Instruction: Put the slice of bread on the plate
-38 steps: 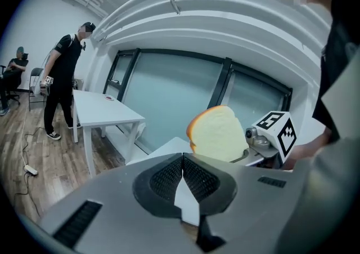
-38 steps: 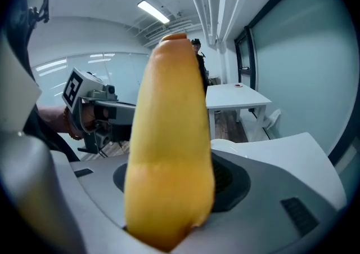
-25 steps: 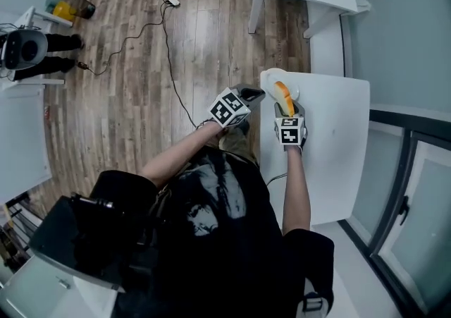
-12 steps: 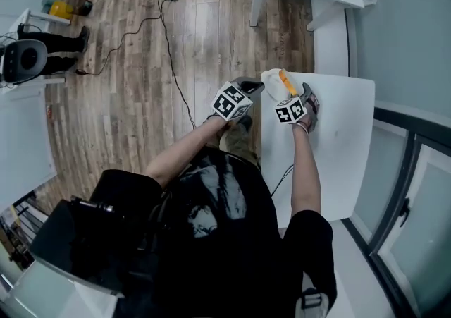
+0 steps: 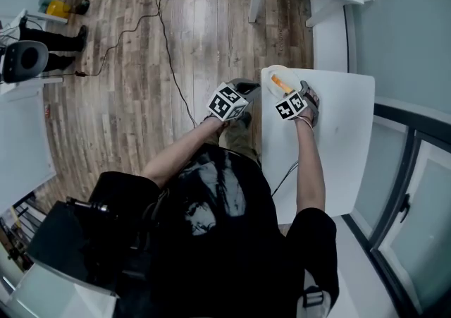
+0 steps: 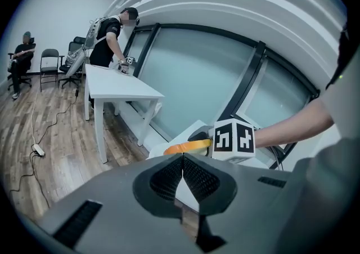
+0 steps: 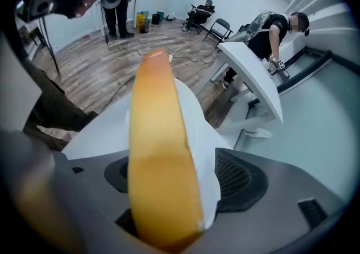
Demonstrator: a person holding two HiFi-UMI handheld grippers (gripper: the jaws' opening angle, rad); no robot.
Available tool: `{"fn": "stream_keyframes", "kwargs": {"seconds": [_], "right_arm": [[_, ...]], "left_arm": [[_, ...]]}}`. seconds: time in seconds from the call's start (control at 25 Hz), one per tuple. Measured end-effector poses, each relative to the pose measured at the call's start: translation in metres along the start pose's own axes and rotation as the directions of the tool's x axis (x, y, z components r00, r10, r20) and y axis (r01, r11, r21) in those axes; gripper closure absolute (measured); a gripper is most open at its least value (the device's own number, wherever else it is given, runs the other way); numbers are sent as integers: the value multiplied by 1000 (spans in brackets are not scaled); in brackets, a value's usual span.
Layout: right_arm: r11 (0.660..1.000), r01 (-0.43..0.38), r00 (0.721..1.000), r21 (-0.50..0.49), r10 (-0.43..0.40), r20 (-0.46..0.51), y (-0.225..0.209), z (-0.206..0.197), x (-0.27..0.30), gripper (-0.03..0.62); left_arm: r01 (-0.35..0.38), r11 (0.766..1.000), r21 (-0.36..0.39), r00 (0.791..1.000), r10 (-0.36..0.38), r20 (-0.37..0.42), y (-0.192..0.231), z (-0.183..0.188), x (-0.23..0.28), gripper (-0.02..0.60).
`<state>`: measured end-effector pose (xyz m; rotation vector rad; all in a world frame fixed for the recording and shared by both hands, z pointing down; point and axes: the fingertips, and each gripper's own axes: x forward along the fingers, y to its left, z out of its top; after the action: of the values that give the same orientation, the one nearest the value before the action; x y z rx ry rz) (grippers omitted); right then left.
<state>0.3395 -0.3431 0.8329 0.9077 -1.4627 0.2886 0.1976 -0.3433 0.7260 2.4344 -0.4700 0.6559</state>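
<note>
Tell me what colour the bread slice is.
The bread slice is golden orange-yellow, seen edge-on; it shows best in the right gripper view.

Plate (image 7: 198,123): right gripper view, centre; largely hidden behind slice of bread (image 7: 160,163). Same plate, head view, upper centre: partly covered by the bread. Coloured containers (image 5: 65,1), head view, upper left: too small to identify.

Black short-sleeved T-shirt (image 5: 232,253) with a pale grey graphic print (image 5: 211,205) across the chest; what look like olive-brown trousers (image 5: 236,142) below.
</note>
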Motion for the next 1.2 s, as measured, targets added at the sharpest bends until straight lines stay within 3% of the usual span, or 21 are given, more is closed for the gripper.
{"fn": "stream_keyframes", "kwargs": {"seconds": [0.12,0.44,0.72,0.96,1.2], "right_arm": [[995,-101,995,27,100,23,12,3,-6,253],[999,-43,993,32,39,114,-7,18,-21,255],[988,-154,976,32,147,161,24,17,-42,255],[998,-47,996,51,43,74,42,-7,-24,255],[983,-82,994,167,68,89,60,-14,-29,253]], "left_arm": [[22,1000,-2,1000,-22,-5,-4,-1,0,575],[40,999,-16,999,-40,-6,-7,-3,-3,575],[52,998,-20,999,-52,3,-11,-3,-3,575],[74,997,-20,997,-75,-19,-18,-12,3,575],[92,996,-8,995,-92,-26,-27,-18,0,575]]}}
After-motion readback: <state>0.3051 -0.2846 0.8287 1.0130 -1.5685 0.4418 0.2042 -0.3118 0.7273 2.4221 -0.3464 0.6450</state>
